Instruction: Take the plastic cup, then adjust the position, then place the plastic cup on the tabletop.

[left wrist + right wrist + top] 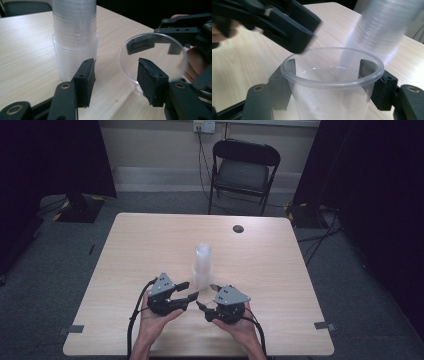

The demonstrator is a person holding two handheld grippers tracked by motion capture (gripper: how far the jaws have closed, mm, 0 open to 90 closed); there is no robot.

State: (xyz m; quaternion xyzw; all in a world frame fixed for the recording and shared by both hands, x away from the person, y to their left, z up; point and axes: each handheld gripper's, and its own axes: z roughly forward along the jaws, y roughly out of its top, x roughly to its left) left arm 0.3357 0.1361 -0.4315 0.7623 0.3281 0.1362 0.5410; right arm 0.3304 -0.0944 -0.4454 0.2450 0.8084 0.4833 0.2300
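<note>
Pale wood-grain laminate covers the table (150, 245), the largest thing here, with a dark round grommet (238, 228) near its far edge at about one o'clock from centre. Beyond it, at twelve o'clock, stands a black folding chair (243, 170) on grey carpet.

Just on the near side of the table's centre rises a tall stack of clear plastic cups (202, 265), nested one inside another, mouth down on the wood.

At six o'clock from the stack, the left gripper (187, 290) and the right gripper (206, 297) face each other, nearly tip to tip. The right gripper's jaws sit on either side of a single clear cup (332, 82), pressed against its wall just under the rim; the cup is empty. The left gripper's jaws stand wide apart with nothing between them, the stack at eleven o'clock in its own view and the held cup (152, 60) at one o'clock.
</note>
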